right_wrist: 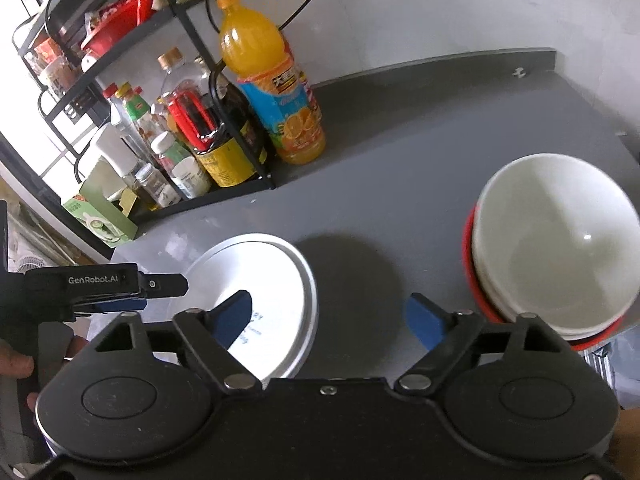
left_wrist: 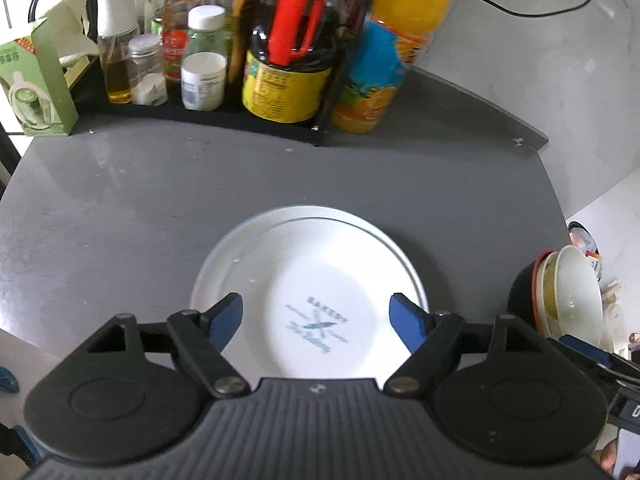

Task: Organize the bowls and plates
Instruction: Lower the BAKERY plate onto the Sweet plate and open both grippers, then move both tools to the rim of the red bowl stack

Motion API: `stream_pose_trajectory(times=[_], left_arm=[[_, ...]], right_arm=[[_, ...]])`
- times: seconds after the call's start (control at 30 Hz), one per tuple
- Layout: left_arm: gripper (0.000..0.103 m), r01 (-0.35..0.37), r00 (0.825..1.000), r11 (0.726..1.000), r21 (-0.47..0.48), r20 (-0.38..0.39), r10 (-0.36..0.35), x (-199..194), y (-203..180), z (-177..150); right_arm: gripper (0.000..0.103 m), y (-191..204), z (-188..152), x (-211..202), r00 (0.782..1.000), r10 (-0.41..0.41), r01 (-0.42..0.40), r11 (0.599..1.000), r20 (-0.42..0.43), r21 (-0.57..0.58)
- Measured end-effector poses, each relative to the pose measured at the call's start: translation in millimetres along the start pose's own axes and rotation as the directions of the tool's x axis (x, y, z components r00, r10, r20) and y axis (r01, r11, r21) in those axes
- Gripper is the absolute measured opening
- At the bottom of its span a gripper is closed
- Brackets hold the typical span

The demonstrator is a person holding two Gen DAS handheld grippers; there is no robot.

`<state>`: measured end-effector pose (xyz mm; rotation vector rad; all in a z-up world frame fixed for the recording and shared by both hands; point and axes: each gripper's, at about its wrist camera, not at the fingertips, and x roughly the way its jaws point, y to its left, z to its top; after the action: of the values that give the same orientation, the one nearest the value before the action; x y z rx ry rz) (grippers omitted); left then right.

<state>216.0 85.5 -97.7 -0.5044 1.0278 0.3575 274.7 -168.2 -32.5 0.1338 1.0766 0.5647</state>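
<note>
Left wrist view: the left gripper (left_wrist: 316,316) hangs wide open and empty above the stacked white plates (left_wrist: 308,280), which lie between and just ahead of its blue fingertips. The right gripper (right_wrist: 332,314) is also spread wide, holding nothing; the nested bowls (right_wrist: 556,240) sit just beyond its right finger on the grey table (right_wrist: 400,200).

Left wrist view: looks forward and down along the left gripper (left_wrist: 316,318), close above the stacked plates (left_wrist: 308,280), facing the condiment rack (left_wrist: 208,114) at the far edge.
Right wrist view: looks forward and down along the right gripper (right_wrist: 330,314), the nested bowls (right_wrist: 556,240) close at right.
Shared: plates (right_wrist: 272,280), bowls (left_wrist: 576,292), rack (right_wrist: 224,192), orange juice bottle (left_wrist: 384,52) (right_wrist: 272,88), grey table (left_wrist: 160,200) (right_wrist: 400,200).
</note>
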Motion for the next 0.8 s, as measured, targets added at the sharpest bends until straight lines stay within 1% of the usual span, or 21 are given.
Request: stream_pose_trajectory(times=[0.1, 0.2, 0.27, 0.33, 0.4, 0.5, 0.57, 0.7, 0.8], left_arm=[[0.080, 0.004, 1.000, 1.000, -0.004, 0.013, -0.004, -3, -18, -4], [0.085, -0.010, 0.999, 1.000, 0.004, 0.034, 0.010, -5, -40, -8], [0.086, -0.011, 0.999, 1.000, 0.019, 0.046, 0.010, -6, -56, -11], [0.086, -0.016, 0.999, 1.000, 0.024, 0.046, 0.015, -4, -70, -12], [0.086, -0.018, 0.999, 0.999, 0.033, 0.038, 0.017, -2, -86, -14], [0.086, -0.011, 1.000, 0.999, 0.042, 0.026, 0.010, 1, -105, -15], [0.086, 0.002, 1.000, 0.999, 0.048, 0.018, -0.003, 3, -119, -17], [0.086, -0.007, 1.000, 0.998, 0.070, 0.012, 0.006, 8, -144, -23], [0.086, 0.004, 1.000, 0.998, 0.068, -0.002, -0.004, 12, -160, -28]], right_arm=[[0.090, -14, 3, -11, 1.000, 0.000, 0.000, 1.000, 0.010, 0.002], [0.093, -30, 4, -22, 1.000, -0.011, 0.011, 1.000, 0.024, 0.013], [0.098, -41, 4, -30, 0.999, -0.011, 0.010, 1.000, 0.041, 0.021], [0.100, -51, 5, -36, 0.998, -0.027, 0.026, 1.000, 0.065, 0.008], [0.101, -60, 7, -39, 0.997, -0.036, 0.036, 0.999, 0.070, 0.003], [0.101, -79, 10, -45, 0.996, -0.032, 0.030, 0.999, 0.078, 0.018], [0.101, -91, 11, -48, 0.996, -0.038, 0.036, 0.999, 0.080, 0.029], [0.101, -115, 12, -54, 0.994, -0.047, 0.043, 0.998, 0.094, 0.038], [0.101, -129, 12, -57, 0.995, -0.057, 0.054, 0.998, 0.084, 0.033]])
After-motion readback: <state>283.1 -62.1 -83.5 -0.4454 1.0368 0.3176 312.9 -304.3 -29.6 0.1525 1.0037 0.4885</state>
